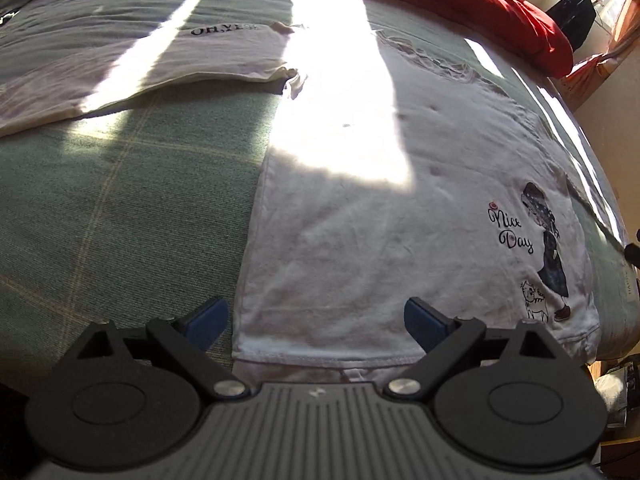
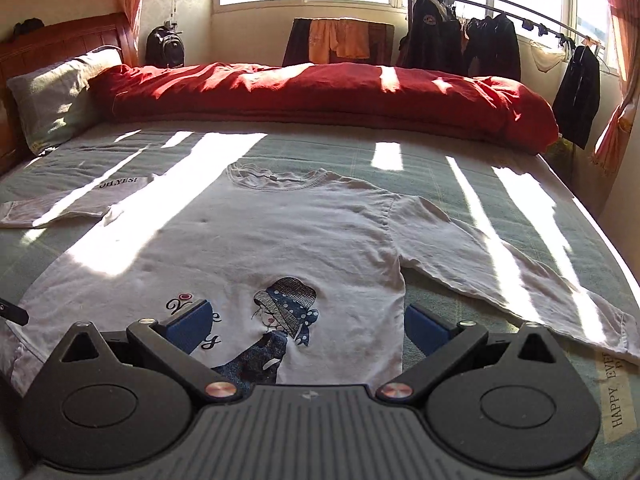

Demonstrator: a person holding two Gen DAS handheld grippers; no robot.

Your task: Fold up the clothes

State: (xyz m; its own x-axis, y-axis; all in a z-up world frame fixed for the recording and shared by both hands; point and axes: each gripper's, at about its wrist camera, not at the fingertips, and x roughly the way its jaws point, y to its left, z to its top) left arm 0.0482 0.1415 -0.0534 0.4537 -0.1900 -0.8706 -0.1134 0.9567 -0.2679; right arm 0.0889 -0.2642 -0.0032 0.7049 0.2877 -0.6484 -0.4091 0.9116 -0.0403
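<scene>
A white long-sleeved shirt [image 2: 280,236] with a printed girl and the words "Nice Day" [image 1: 510,232] lies flat, front up, on the green bed cover. Its right sleeve [image 2: 500,264] stretches out toward the bed's right edge. My left gripper [image 1: 316,320] is open just above the shirt's bottom hem [image 1: 320,354], near its left corner. My right gripper [image 2: 306,326] is open too, hovering over the print and the shirt's right side seam. Neither holds anything. A second white shirt [image 2: 80,196] printed "OH,YES!" lies folded at the far left.
A red duvet [image 2: 320,92] is bunched along the far side of the bed, with a pillow [image 2: 56,96] at the left by the headboard. Dark clothes hang on a rail [image 2: 480,36] before the window. The bed's right edge [image 2: 616,248] drops off.
</scene>
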